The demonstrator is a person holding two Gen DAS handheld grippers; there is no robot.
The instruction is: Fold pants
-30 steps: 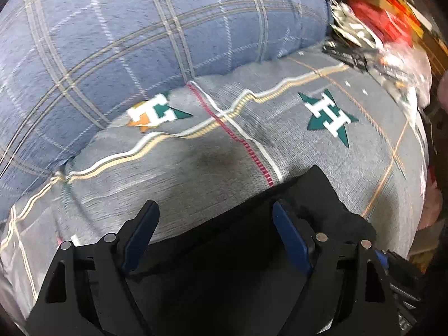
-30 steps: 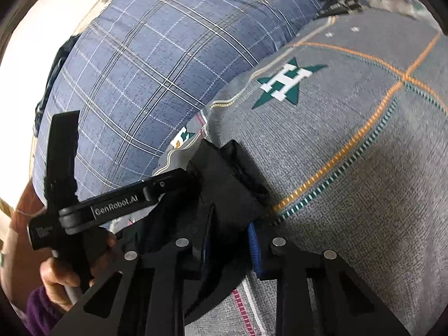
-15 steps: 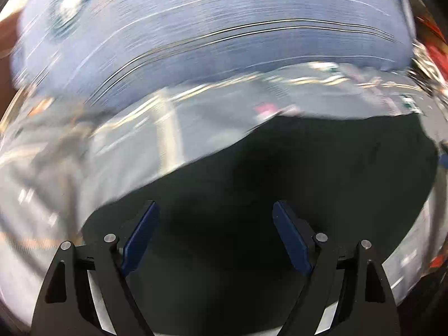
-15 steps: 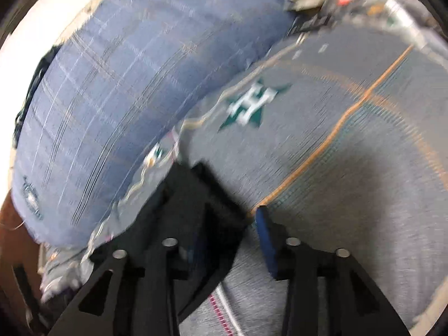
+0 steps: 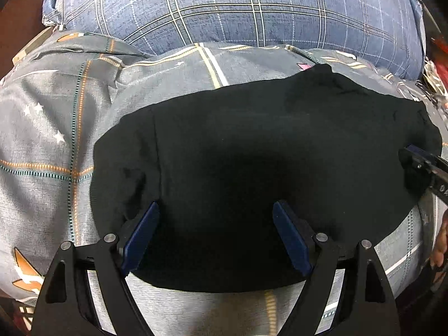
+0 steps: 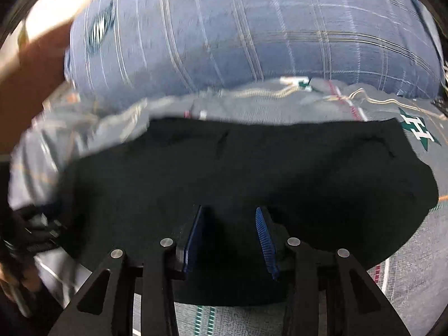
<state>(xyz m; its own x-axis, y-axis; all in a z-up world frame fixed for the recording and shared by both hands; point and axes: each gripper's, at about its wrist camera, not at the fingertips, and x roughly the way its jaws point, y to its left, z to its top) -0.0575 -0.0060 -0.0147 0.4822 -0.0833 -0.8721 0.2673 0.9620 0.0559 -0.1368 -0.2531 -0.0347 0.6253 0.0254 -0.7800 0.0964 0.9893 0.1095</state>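
Observation:
The black pants lie folded into a flat, wide shape on a grey patterned bedsheet. My left gripper is open wide, its blue pads over the near edge of the pants, holding nothing. The pants also show in the right wrist view. My right gripper is open above the near middle of the pants, empty. The right gripper's tip also shows in the left wrist view, at the pants' right end.
A large blue plaid pillow lies behind the pants, also in the right wrist view. Clutter sits at the far right edge of the bed. The sheet carries green star prints.
The right gripper has let go of the pants and opened. Both grippers have pulled back and turned, so the whole folded pants now show flat on the sheet.

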